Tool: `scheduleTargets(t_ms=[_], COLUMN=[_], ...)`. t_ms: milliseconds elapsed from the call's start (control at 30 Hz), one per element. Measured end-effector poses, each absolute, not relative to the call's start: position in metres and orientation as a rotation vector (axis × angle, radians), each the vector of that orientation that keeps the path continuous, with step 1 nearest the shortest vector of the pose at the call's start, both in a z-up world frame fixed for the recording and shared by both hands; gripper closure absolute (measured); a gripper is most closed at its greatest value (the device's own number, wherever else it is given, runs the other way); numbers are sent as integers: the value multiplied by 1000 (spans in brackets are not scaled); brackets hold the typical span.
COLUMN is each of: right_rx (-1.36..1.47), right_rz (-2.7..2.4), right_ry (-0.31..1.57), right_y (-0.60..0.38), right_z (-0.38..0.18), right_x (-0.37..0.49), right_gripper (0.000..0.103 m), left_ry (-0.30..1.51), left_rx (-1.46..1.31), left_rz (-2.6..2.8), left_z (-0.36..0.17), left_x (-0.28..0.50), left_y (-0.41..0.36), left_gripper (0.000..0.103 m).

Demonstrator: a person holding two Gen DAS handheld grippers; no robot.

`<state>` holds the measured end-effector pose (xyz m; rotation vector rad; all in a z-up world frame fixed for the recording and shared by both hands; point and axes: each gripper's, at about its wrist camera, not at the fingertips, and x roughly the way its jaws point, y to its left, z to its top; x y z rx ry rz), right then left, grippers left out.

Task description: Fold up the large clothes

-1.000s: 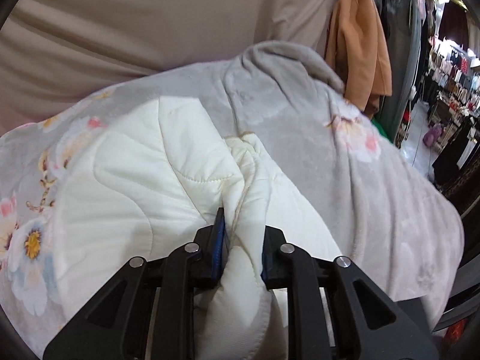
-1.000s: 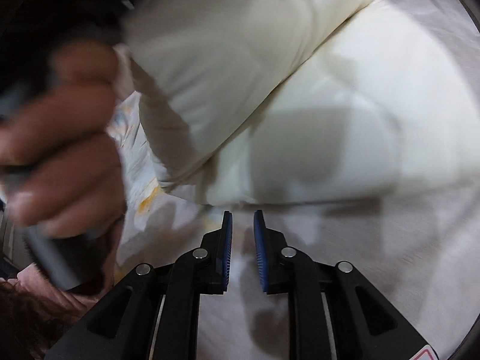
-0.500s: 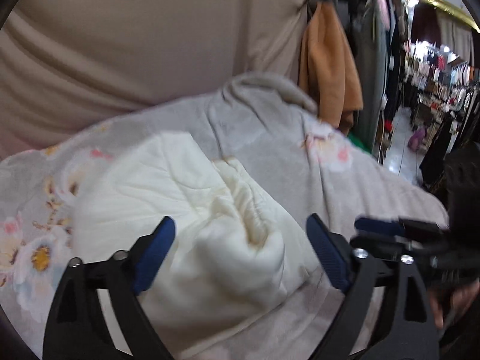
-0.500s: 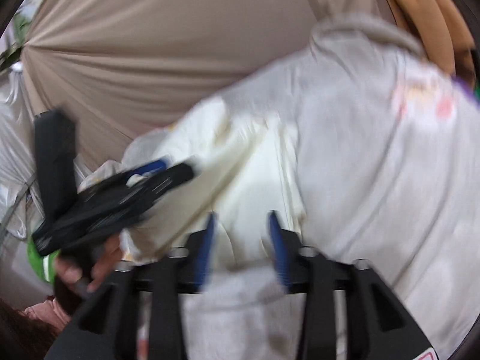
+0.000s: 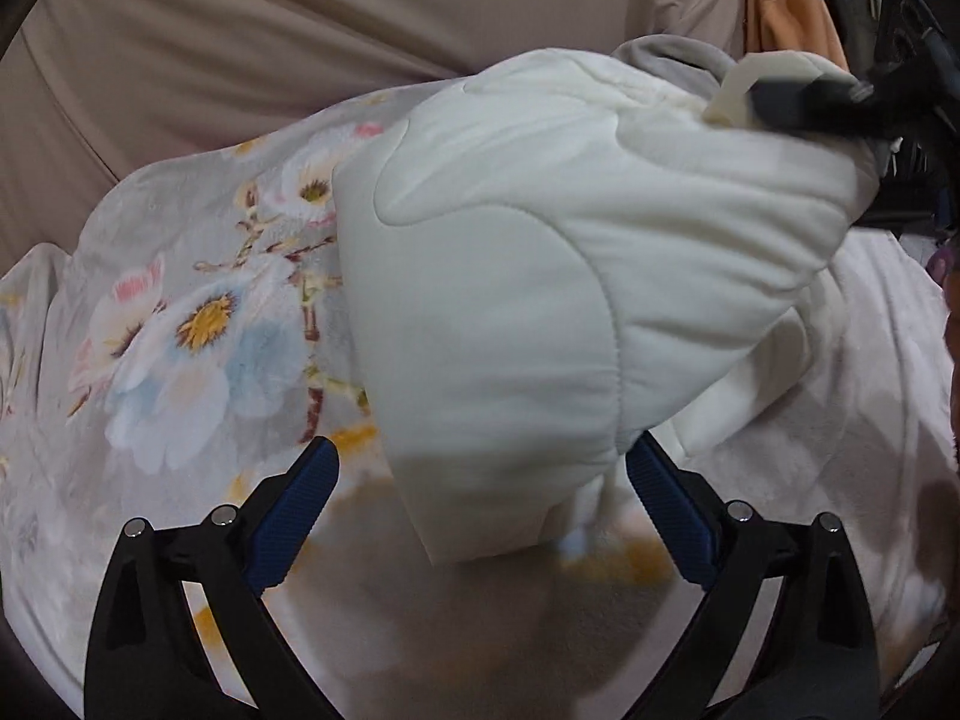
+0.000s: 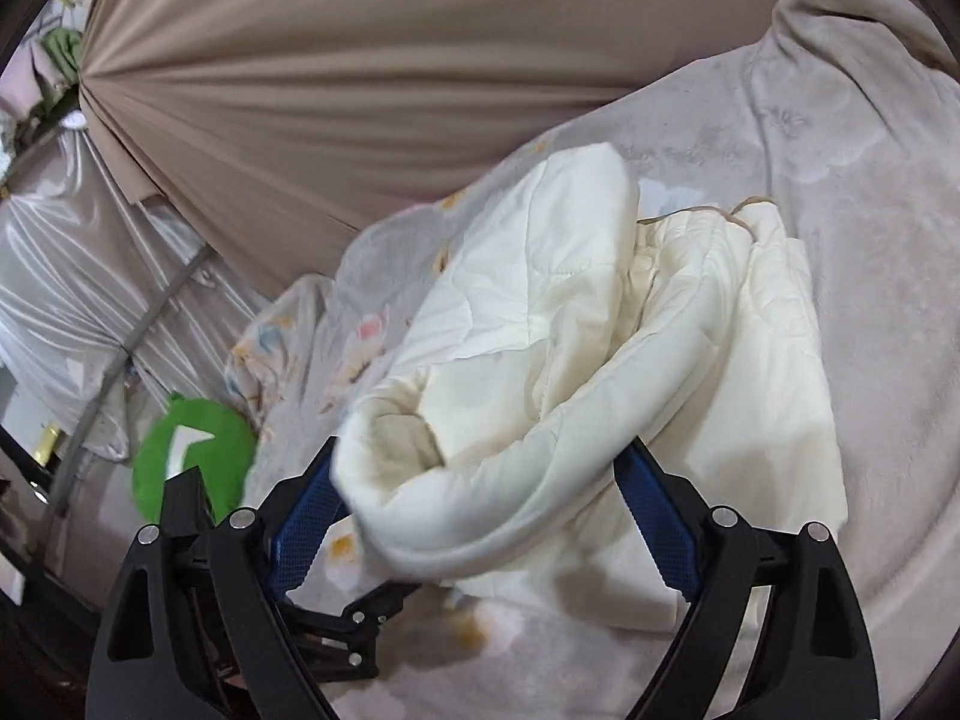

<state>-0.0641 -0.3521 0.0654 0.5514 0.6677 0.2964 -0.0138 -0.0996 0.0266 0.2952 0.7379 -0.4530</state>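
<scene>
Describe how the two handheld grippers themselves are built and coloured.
Both look alike. The left gripper and right gripper each have two matte black fingers with triangular cut-outs, silver round bolts at the joints, and ribbed blue pads on the inner faces. No cables, markings or sleeves are visible.

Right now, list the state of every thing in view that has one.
cream quilted jacket: bunched, one rolled edge lifted.
grey floral fleece blanket: spread out under the jacket.
left claw: open, jaws just opened; jacket hem between them, untouched.
right claw: jaws just closing, shut on the jacket's rolled edge.
orange garment: hanging at the back.
beige curtain: drawn, pleated.
</scene>
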Motion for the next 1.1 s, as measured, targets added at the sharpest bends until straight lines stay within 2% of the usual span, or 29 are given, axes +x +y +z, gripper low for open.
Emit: scheduleTargets(t_ms=[33,100,233,400,567,667,733,800,967,1033,1100], right_rx=[514,527,551,799,797,799,747,687,576,513,469], right_rz=[277,292,229,176,194,202,164,119,89,84,59], right_ry=[651,580,503,703,708,682,645,598,479,455,451], right_y=[-354,-363,-393,-436,-435,-432,-428,-424,-421,-415,-414], right_z=[72,84,74,-31,-40,-32,-17,3,65,91,105], right_x=[-66,-80,-109,-101,-105,-110,-124,-140,-151,-132,-106], right_gripper=[71,80,82,83,84,76,55,46,45,30,22], left_ry=[747,749,728,848,888,828,791,760,580,515,487], left_rx=[288,263,253,264,211,254,262,259,208,201,191], left_rz=[-460,-490,-532,-532,-548,-558,-568,-578,-556,-539,-532], left_z=[27,33,40,4,-1,17,36,54,121,140,151], left_x=[-10,-10,-13,8,15,-3,-15,-23,-17,-3,13], left_y=[-101,-103,-113,-129,-122,-114,-104,-93,-89,-102,-119], left_gripper=[18,21,21,24,24,27,27,27,21,18,16])
